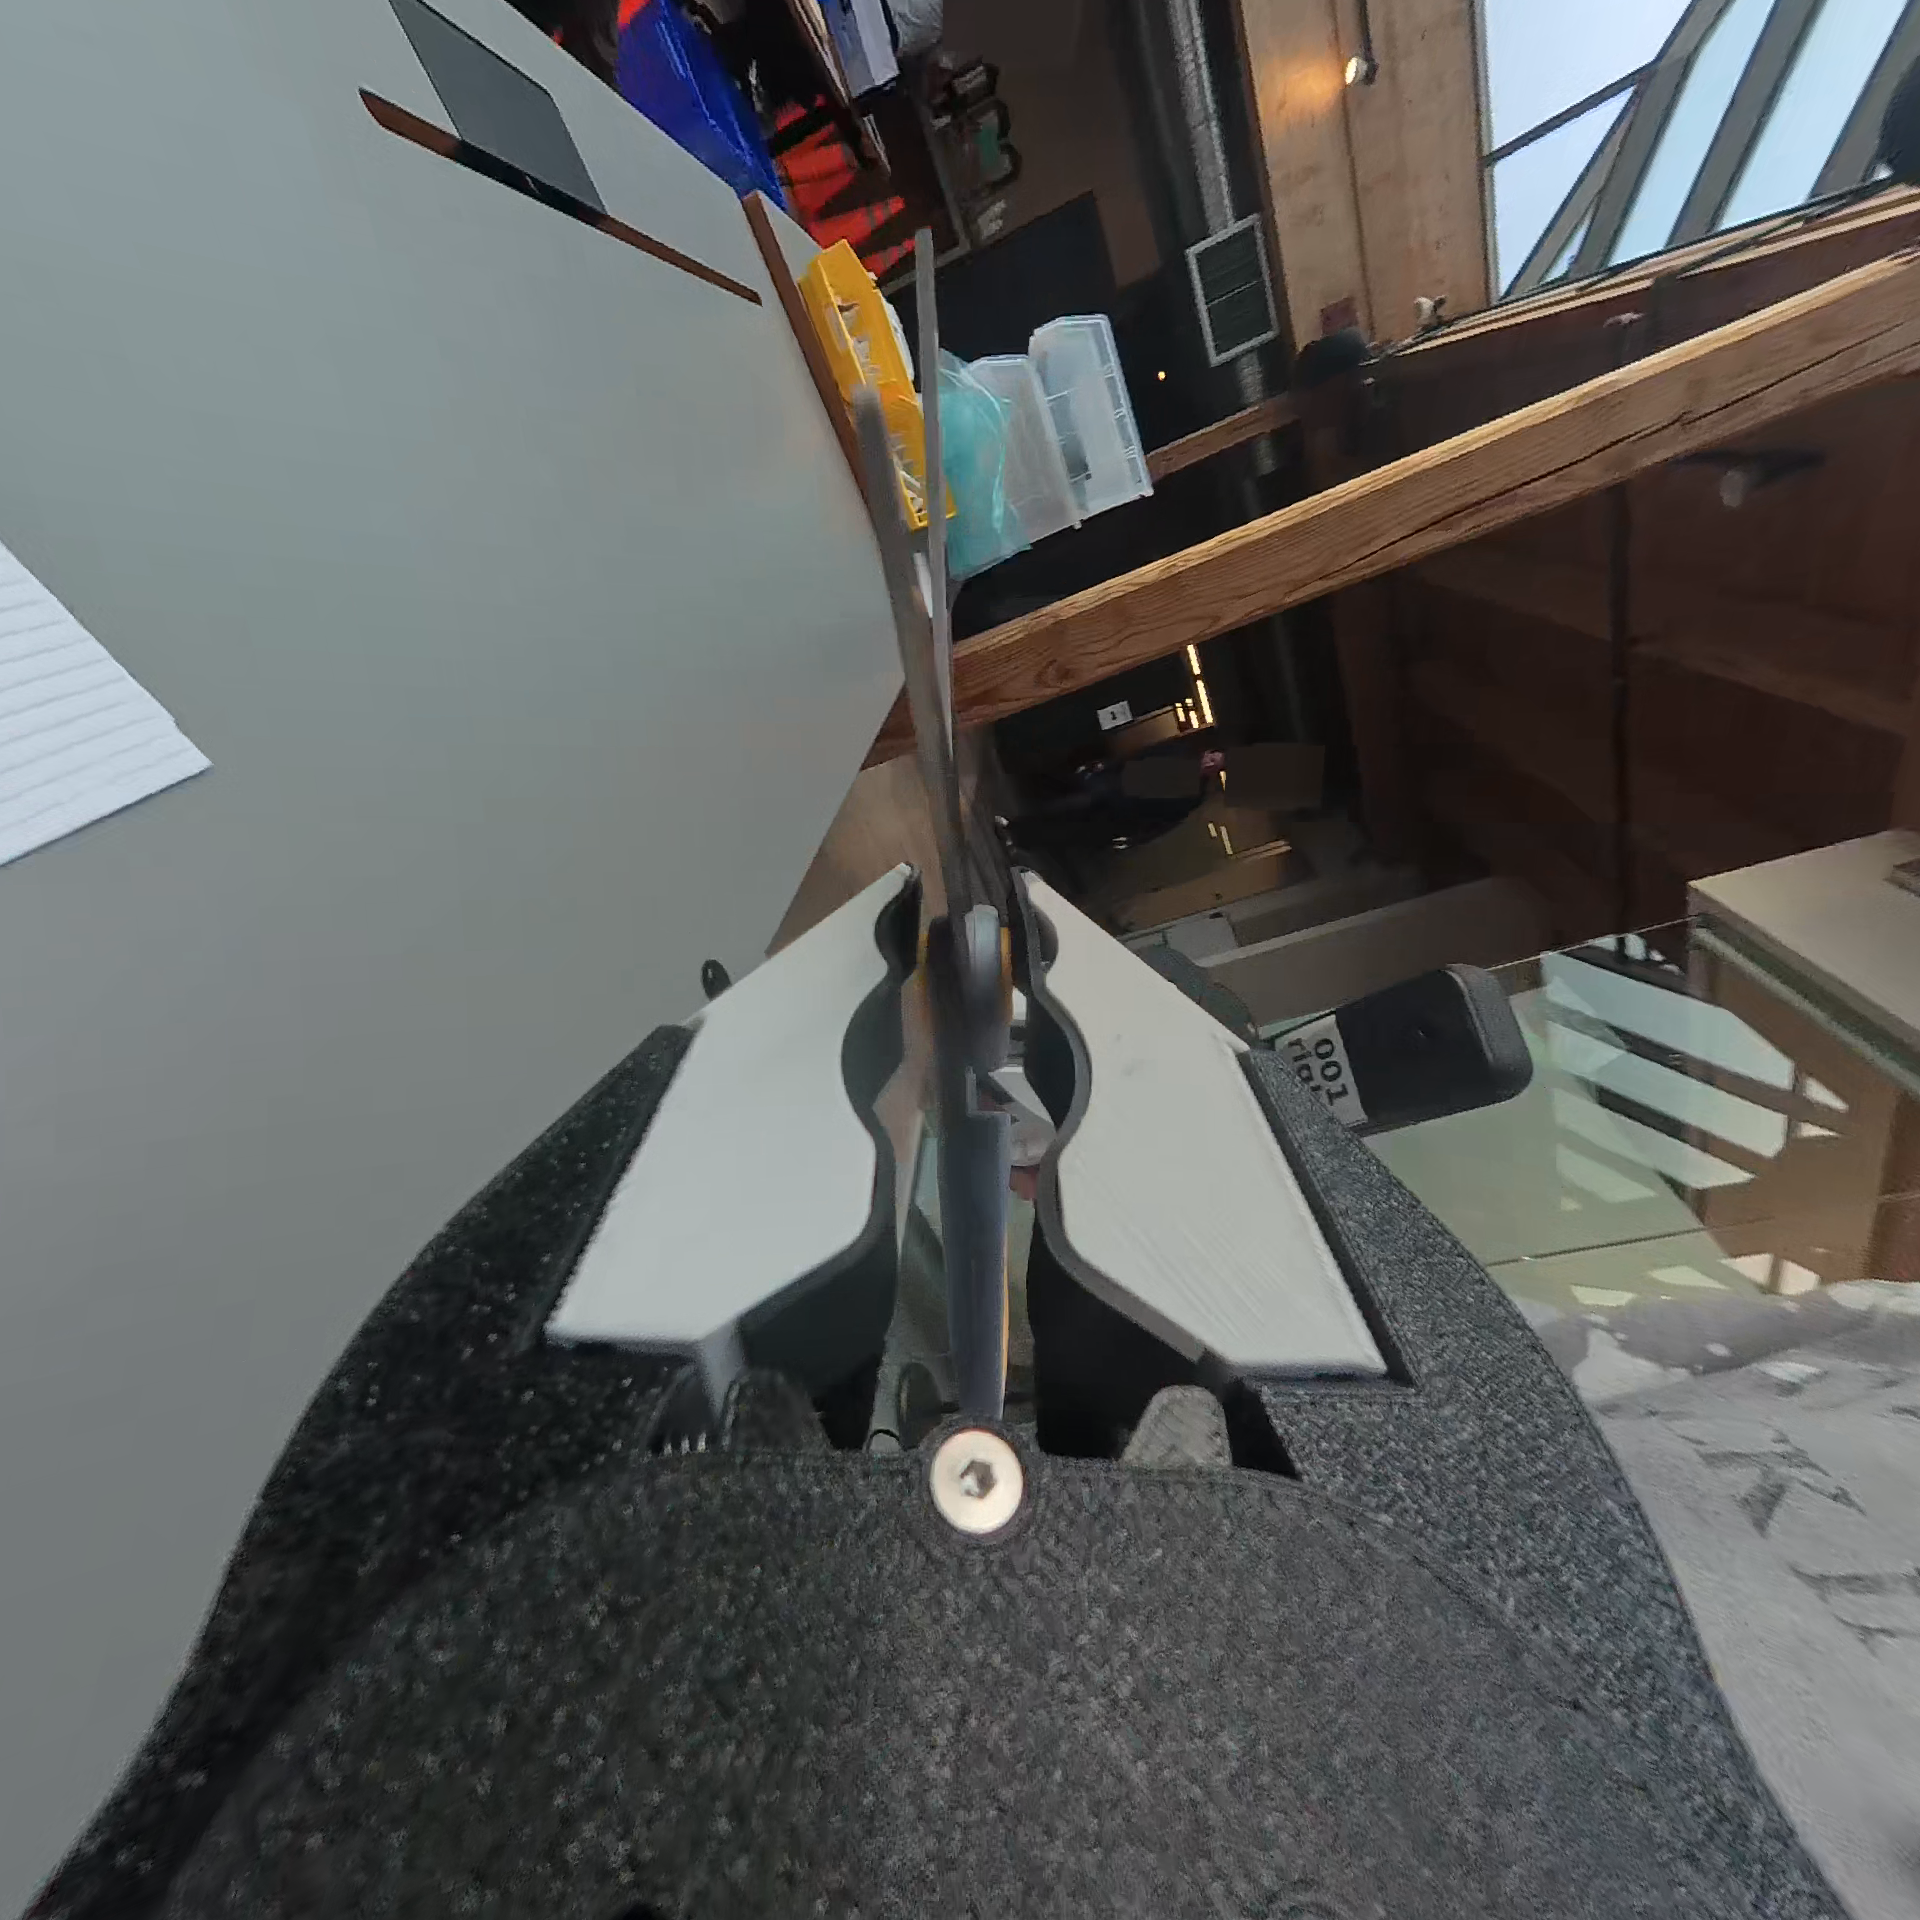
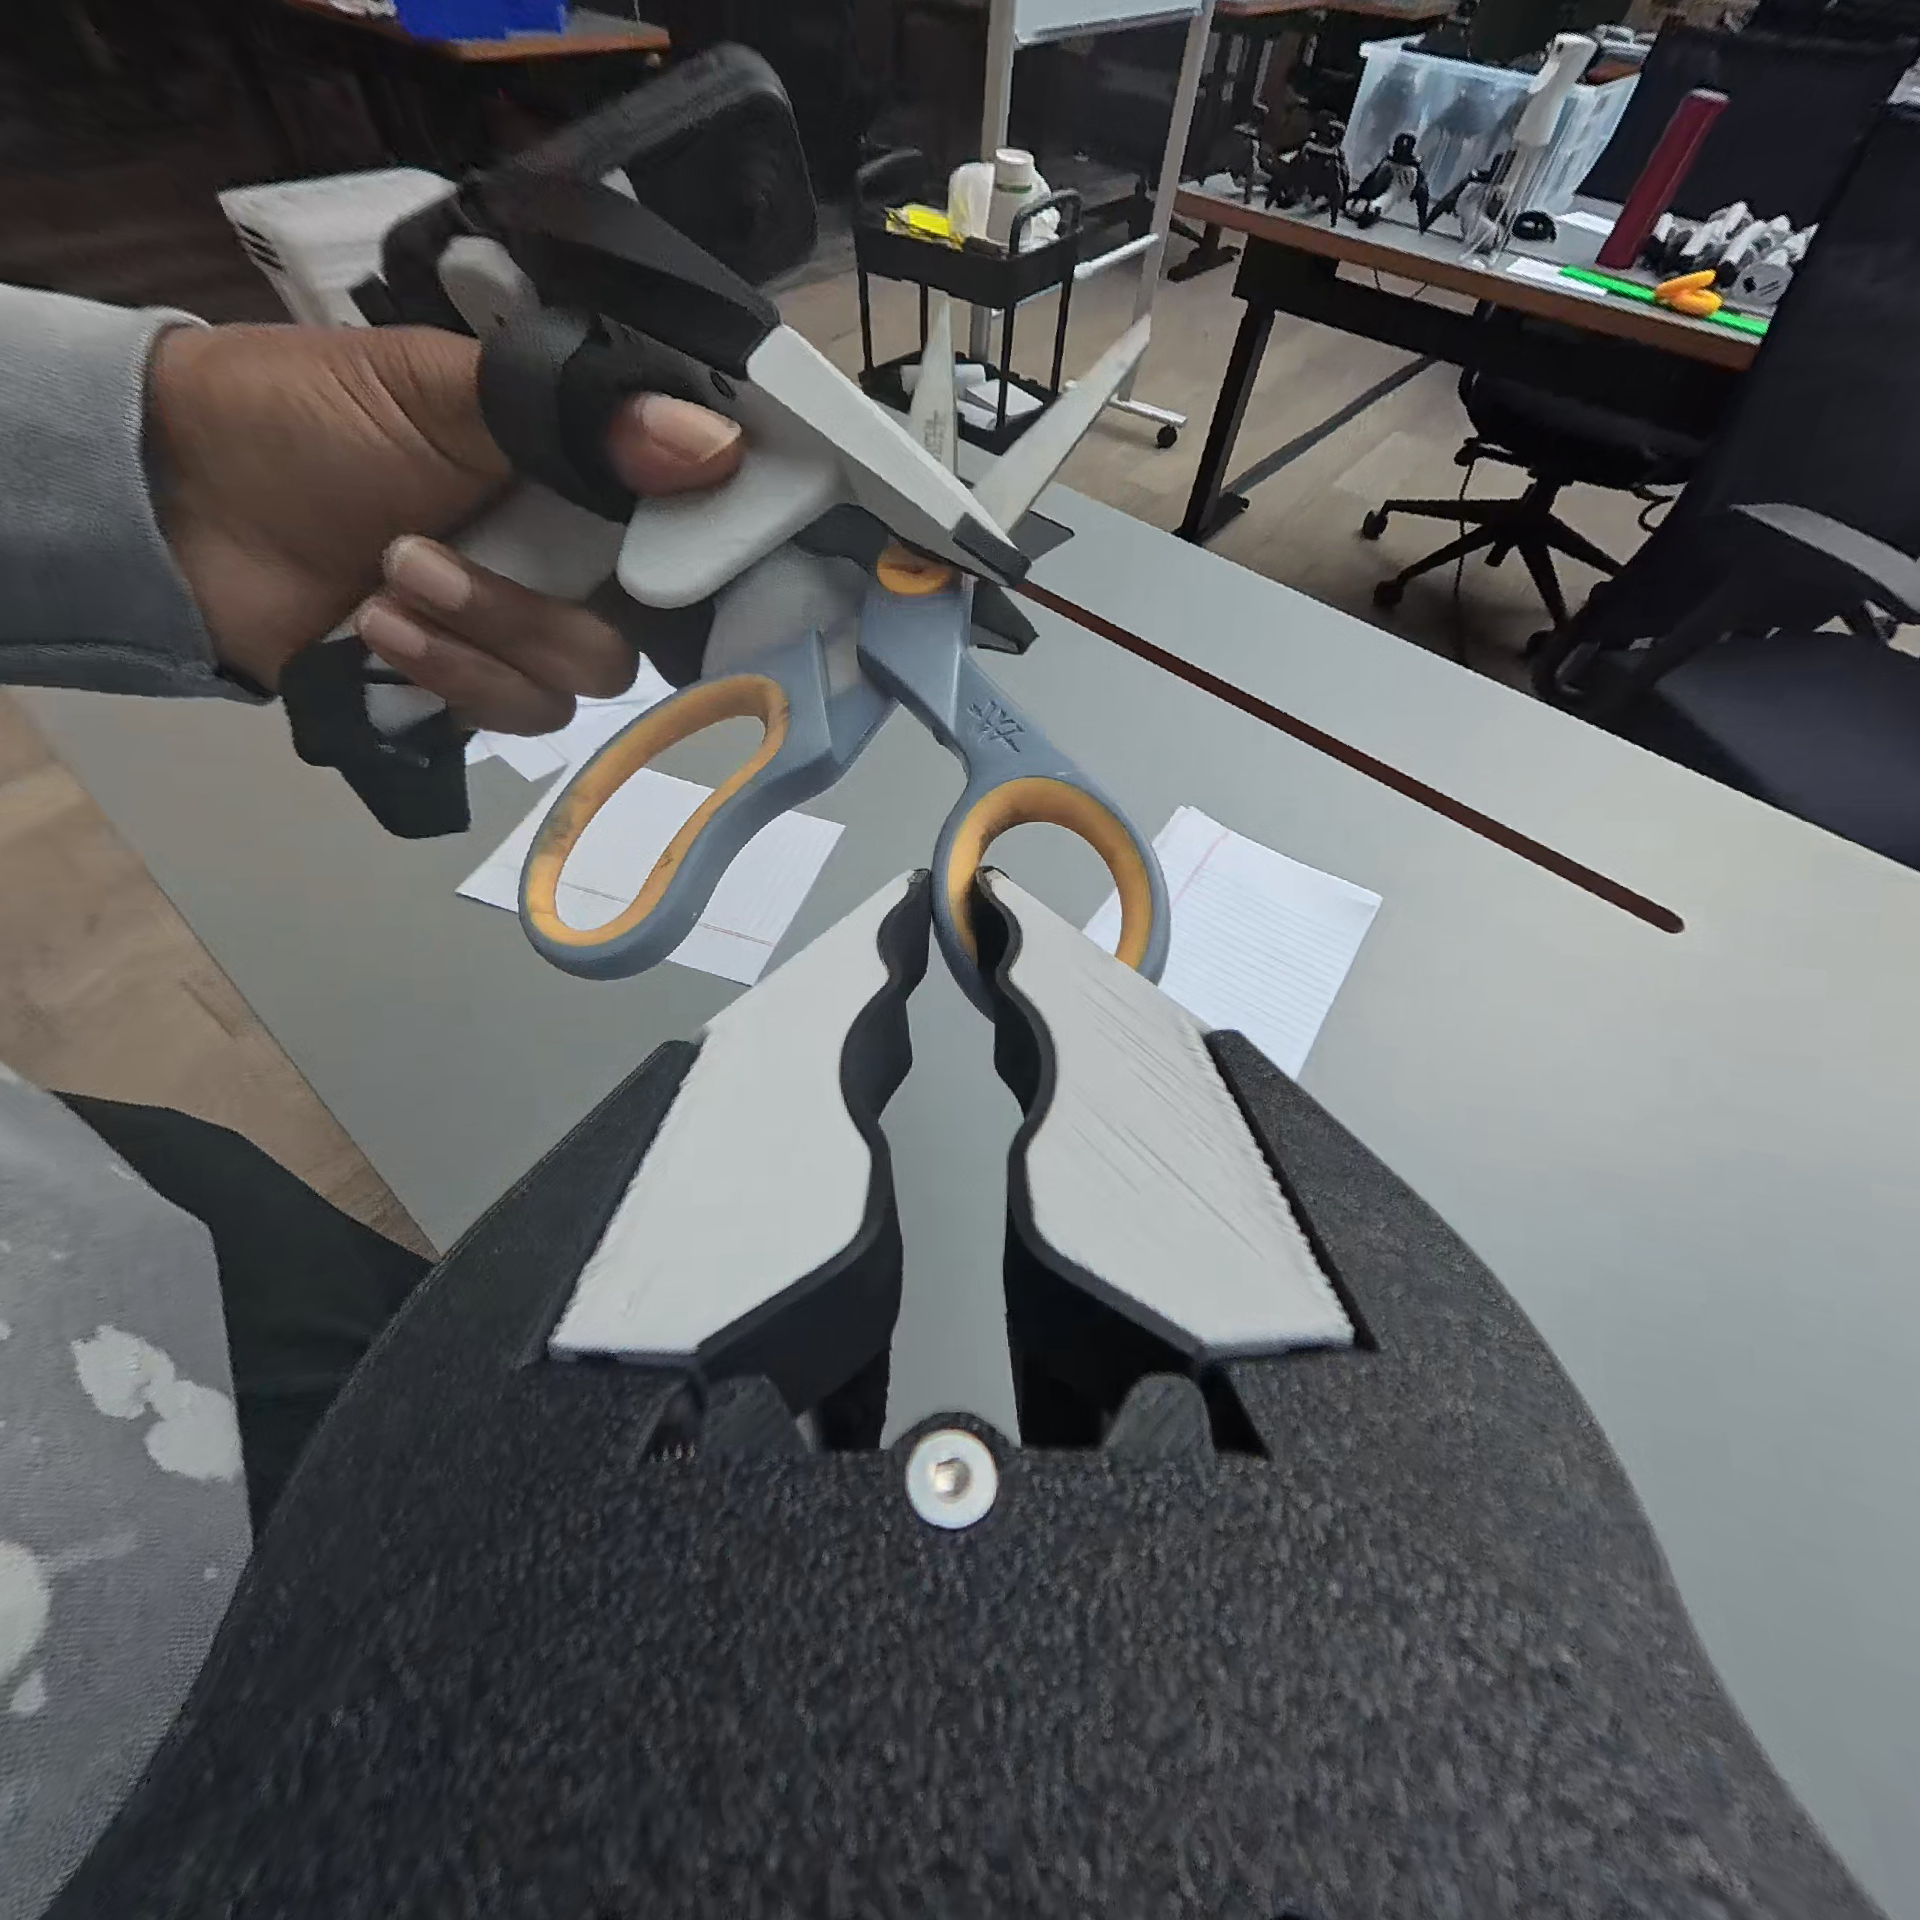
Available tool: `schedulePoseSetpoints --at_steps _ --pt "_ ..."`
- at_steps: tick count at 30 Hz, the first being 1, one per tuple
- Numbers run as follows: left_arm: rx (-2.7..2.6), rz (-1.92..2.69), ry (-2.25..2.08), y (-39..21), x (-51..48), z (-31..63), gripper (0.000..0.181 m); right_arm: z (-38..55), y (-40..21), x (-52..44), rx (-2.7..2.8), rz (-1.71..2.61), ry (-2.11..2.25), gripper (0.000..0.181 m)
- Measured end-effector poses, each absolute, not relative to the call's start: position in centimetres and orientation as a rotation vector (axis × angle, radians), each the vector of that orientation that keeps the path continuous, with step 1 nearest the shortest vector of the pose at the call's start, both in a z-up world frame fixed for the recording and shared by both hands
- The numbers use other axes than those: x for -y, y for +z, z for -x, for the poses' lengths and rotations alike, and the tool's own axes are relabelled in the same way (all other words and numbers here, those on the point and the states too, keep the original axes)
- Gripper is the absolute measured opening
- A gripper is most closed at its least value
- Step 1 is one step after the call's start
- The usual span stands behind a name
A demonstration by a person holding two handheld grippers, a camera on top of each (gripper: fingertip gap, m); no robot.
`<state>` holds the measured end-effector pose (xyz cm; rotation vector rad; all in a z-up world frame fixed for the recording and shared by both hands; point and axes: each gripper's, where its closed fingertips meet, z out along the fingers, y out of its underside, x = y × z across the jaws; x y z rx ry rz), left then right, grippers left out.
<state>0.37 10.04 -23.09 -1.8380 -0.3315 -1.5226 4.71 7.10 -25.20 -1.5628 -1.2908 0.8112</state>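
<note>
While my left gripper [image 2: 977, 561] pinches the scissors [image 2: 831, 717] at the pivot, blades spread, my right gripper [image 2: 951, 883] clamps one handle ring. Lined paper sheets [image 2: 1268, 935] lie below on the grey table [image 2: 1558, 1143].

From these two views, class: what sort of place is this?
Probably a shared workshop or lab office: work tables crowded with small parts, storage bins, swivel office chairs and a rolling cart.

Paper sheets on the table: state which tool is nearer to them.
Right, though not by much. The right tool grips the scissors' lower handle loop, just above the sheets. The left tool clamps the scissors near the pivot, higher up.
</note>
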Motion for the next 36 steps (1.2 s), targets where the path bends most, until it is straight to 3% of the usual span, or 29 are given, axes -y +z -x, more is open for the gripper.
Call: schedulePoseSetpoints --at_steps 3,5,7,10,16,24,26,32,34,36 --pt "0.313 1.89 -1.296 -22.3 -10.9 -0.9 0.015 -5.2 -25.4 -8.3 1.258 1.624 0.74 0.012" --pt "0.294 1.909 -1.131 -21.7 -11.3 -1.1 0.015 -5.1 -24.8 -8.4 1.218 1.68 0.757 0.048" --pt "0.283 1.9 -1.031 -20.5 -11.5 -1.7 0.014 -4.8 -25.0 -8.6 1.183 1.776 0.749 0.069" --pt "0.266 1.896 -0.877 -19.1 -11.7 -2.4 0.014 -4.1 -24.6 -8.7 1.168 1.774 0.751 0.065" --pt "0.344 1.764 -0.92 -15.8 -11.9 -2.4 0.015 -3.4 -22.2 -7.4 1.185 1.79 0.92 0.085" --pt "0.288 1.759 -0.923 -13.7 -11.4 -5.4 0.014 -3.0 -21.9 -8.7 1.108 1.807 0.862 0.078" --pt "0.255 1.791 -0.891 -13.7 -11.4 -5.6 0.014 -3.1 -21.9 -8.7 1.125 1.771 0.848 0.05" --pt "0.127 1.843 -0.956 -13.4 -10.6 -6.6 0.019 -3.7 -22.1 -7.0 1.097 1.828 1.106 0.022" --pt "0.068 1.83 -0.991 -12.9 -10.1 -7.0 0.03 -3.8 -21.7 -6.2 1.062 1.848 1.277 0.018" --pt "-0.004 1.849 -1.016 -12.8 -9.4 -7.4 0.029 -4.3 -21.2 -5.9 1.049 1.841 1.381 0.018"
